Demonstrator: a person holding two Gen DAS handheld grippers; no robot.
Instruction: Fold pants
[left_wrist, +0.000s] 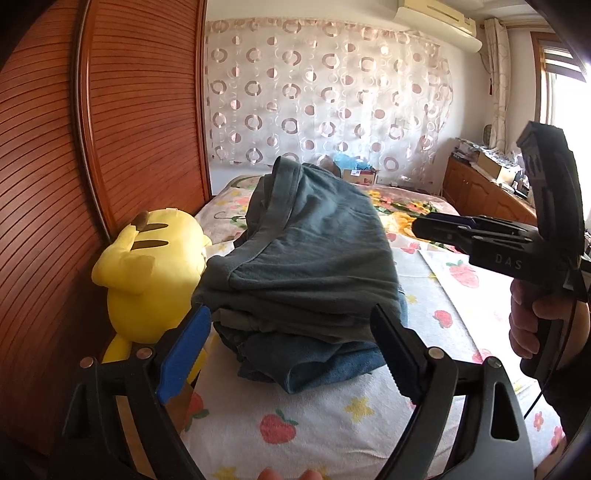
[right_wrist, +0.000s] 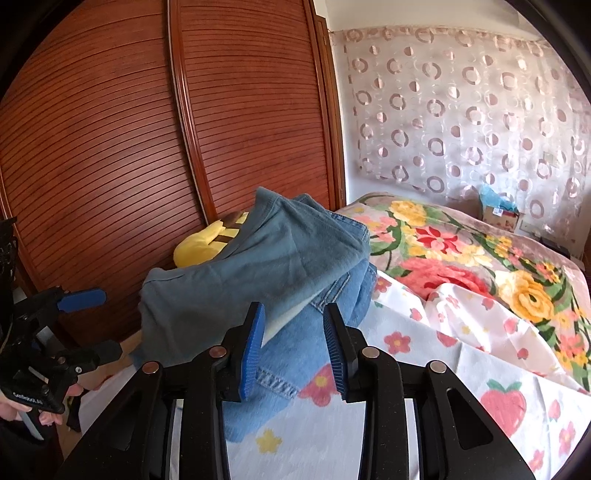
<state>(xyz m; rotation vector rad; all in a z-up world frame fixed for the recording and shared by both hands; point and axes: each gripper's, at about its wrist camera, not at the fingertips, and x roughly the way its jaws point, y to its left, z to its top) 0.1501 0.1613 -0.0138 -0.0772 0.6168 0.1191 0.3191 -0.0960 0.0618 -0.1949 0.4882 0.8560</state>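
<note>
Folded grey-green pants (left_wrist: 306, 251) lie on top of folded blue jeans (left_wrist: 295, 365) in a stack on the bed. In the right wrist view the grey-green pants (right_wrist: 229, 280) cover the jeans (right_wrist: 295, 343). My left gripper (left_wrist: 289, 310) stands wide open at the near side of the stack, and its pads press on nothing. From the right wrist view, the left gripper (right_wrist: 99, 323) is left of the stack and apart from it. My right gripper (right_wrist: 294, 308) is partly open with nothing gripped. A hand holds the right gripper (left_wrist: 443, 225) to the right of the stack, clear of it.
A yellow plush toy (left_wrist: 147, 266) leans between the stack and the wooden louvred wardrobe doors (left_wrist: 129, 110). The bed has a strawberry-print sheet (left_wrist: 461, 295) and a floral blanket (right_wrist: 461, 251). A wooden cabinet (left_wrist: 480, 192) with clutter stands far right, a box (left_wrist: 362, 175) beyond the bed.
</note>
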